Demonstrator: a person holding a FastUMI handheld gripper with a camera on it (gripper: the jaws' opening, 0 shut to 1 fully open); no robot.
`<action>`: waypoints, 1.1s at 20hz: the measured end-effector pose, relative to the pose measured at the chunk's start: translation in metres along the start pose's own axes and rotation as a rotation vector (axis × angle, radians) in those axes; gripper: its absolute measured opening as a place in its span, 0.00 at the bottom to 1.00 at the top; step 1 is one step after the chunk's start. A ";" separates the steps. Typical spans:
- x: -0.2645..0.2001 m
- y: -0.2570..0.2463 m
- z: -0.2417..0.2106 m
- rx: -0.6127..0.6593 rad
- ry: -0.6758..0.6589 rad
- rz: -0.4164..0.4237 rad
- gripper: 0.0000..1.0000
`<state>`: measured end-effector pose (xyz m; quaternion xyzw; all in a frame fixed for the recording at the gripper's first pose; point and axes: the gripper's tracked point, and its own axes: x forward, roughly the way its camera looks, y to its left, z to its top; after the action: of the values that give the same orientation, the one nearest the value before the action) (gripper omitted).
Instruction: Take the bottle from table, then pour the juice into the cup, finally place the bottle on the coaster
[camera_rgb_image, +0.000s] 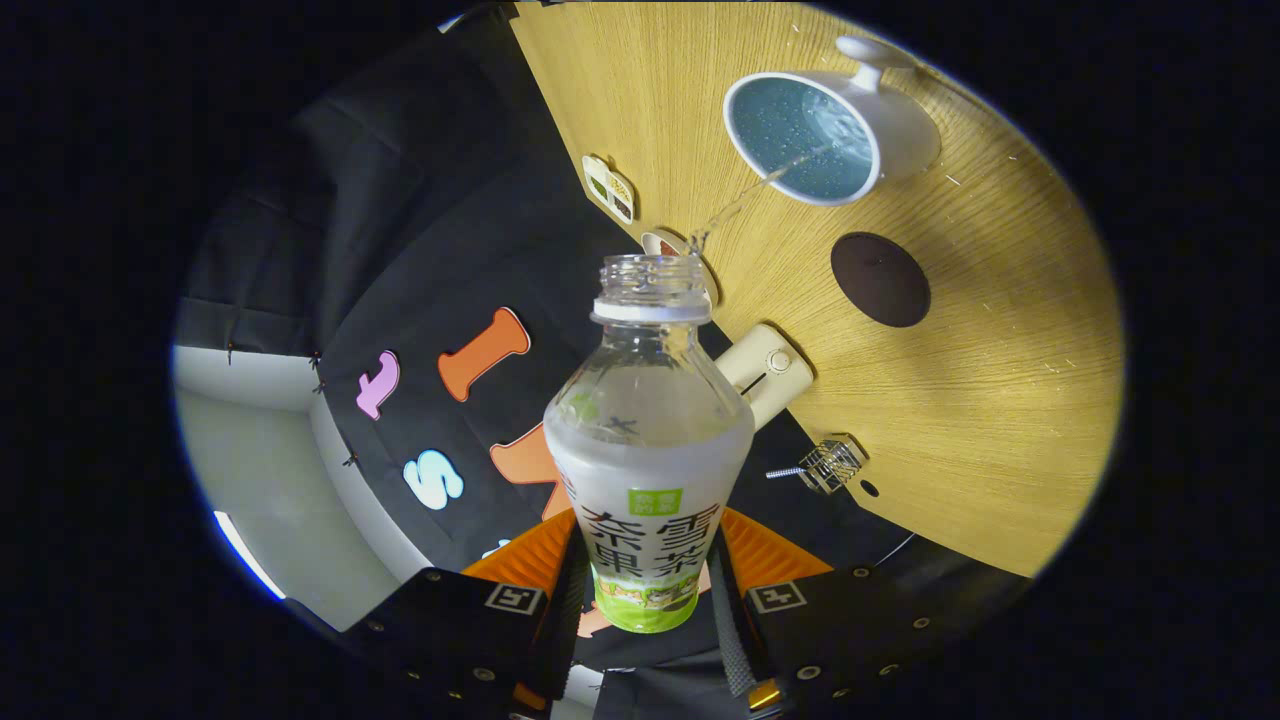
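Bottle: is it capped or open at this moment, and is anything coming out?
Open. The bottle, clamped between the gripper fingers, has a bare neck, and a thin stream arcs from its mouth into the cup.

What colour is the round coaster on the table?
Dark brown, plain; the coaster shows best in the gripper view.
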<state>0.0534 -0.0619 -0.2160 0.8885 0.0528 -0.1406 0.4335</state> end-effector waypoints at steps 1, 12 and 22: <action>0.000 0.000 -0.001 0.000 0.002 0.002 0.60; -0.007 -0.014 -0.012 -0.158 0.030 -0.032 0.60; -0.003 -0.030 -0.007 -0.792 0.037 -0.117 0.59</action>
<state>0.0459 -0.0377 -0.2340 0.6505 0.1612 -0.1179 0.7327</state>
